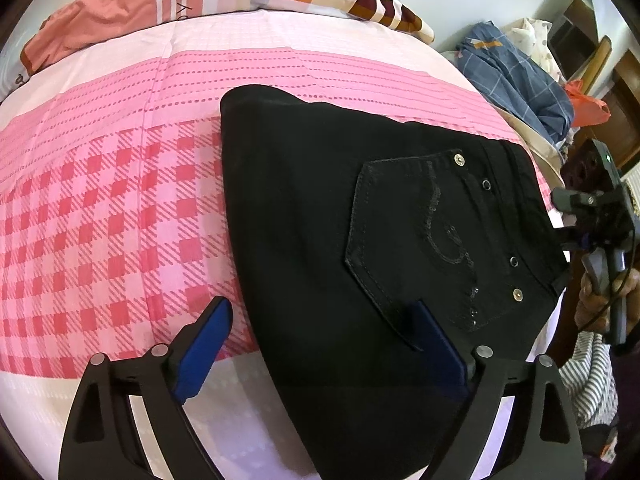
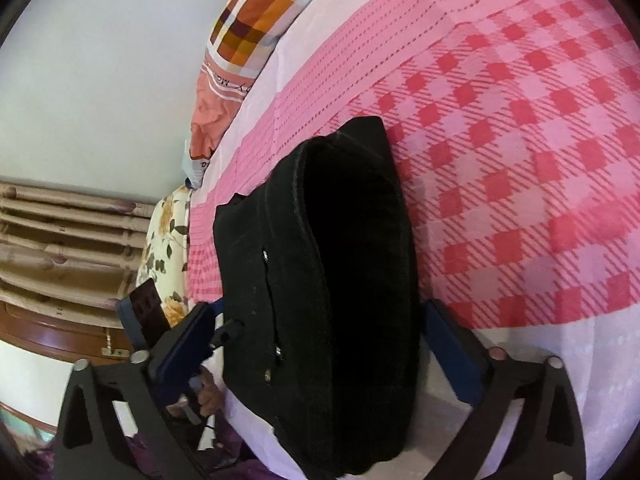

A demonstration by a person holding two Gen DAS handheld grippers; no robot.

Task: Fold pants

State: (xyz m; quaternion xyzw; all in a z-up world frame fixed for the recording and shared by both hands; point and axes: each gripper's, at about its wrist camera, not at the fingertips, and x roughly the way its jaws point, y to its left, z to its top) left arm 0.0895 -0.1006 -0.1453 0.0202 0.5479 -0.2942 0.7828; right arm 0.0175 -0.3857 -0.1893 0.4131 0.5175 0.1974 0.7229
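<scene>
I see the black pants (image 1: 360,240) lying folded on the pink checked bed (image 1: 100,220). My left claw (image 1: 320,344) and right claw (image 2: 316,344) are both released, hanging over the pants.

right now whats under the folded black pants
The black pants lie on the pink checked bedsheet, near its white edge. The sheet shows all around them; whatever lies directly beneath the fabric, and between its folded layers, is covered.
</scene>
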